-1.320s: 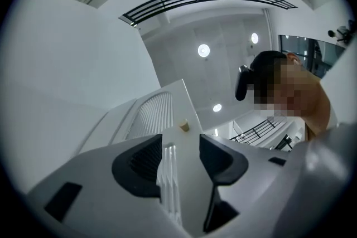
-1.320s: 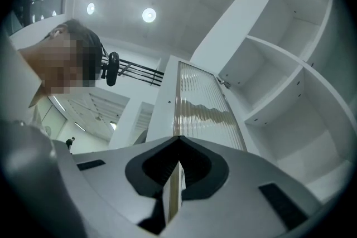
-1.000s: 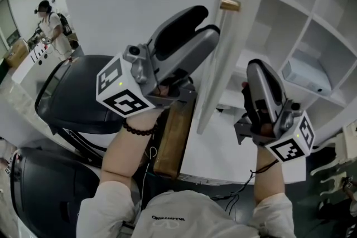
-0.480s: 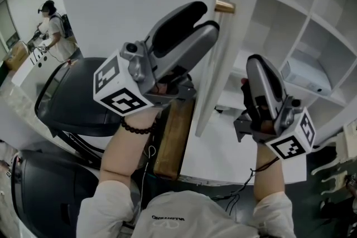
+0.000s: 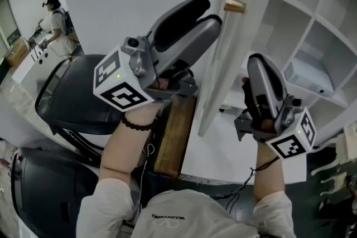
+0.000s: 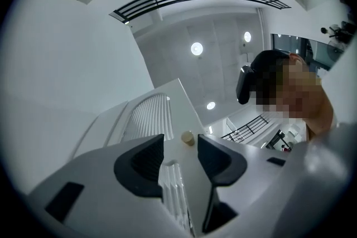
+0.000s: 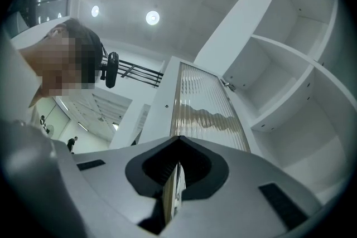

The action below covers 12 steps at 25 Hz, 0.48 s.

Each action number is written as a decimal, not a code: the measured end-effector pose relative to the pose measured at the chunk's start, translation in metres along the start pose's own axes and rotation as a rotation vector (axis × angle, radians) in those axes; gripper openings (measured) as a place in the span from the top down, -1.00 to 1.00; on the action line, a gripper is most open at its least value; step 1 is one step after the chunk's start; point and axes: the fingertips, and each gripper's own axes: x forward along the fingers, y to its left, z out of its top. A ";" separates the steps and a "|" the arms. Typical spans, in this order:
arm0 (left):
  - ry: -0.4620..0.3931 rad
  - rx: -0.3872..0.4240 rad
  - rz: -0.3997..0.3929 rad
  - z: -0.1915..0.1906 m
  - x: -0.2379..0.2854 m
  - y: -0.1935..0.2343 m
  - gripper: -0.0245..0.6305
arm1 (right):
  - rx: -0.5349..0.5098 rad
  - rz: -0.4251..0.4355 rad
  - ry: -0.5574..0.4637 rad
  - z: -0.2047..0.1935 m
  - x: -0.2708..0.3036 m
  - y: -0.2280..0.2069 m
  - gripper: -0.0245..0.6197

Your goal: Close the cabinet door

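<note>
The white cabinet door [image 5: 220, 64] stands open, edge-on to me, with a brass knob [image 5: 234, 6] near its edge. My left gripper [image 5: 212, 13] points up along the door's outer face just below and left of the knob, jaws open. In the left gripper view [image 6: 181, 147] the door's edge and the knob [image 6: 188, 137] show between its jaws; I cannot tell whether a pad touches the door. My right gripper [image 5: 259, 67] is on the shelf side of the door, shut and holding nothing. From the right gripper view [image 7: 178, 141] the door's ribbed glass panel [image 7: 203, 103] rises ahead.
Open white shelves [image 5: 301, 36] fill the right, with a white box [image 5: 309, 78] on one. A wooden board [image 5: 175, 131] leans below the door. Black rounded furniture [image 5: 78, 92] sits to the left, and a person [image 5: 56, 25] stands far back left.
Almost nothing: both grippers hold their places by the door. The person in the background has shifted slightly.
</note>
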 end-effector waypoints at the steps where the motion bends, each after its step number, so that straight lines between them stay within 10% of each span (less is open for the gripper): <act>1: -0.002 0.001 -0.008 0.002 0.002 -0.002 0.34 | -0.009 0.004 -0.001 0.002 0.001 0.002 0.90; 12: -0.004 -0.010 -0.091 0.009 0.020 -0.016 0.37 | -0.038 0.029 -0.023 0.013 0.005 0.012 0.90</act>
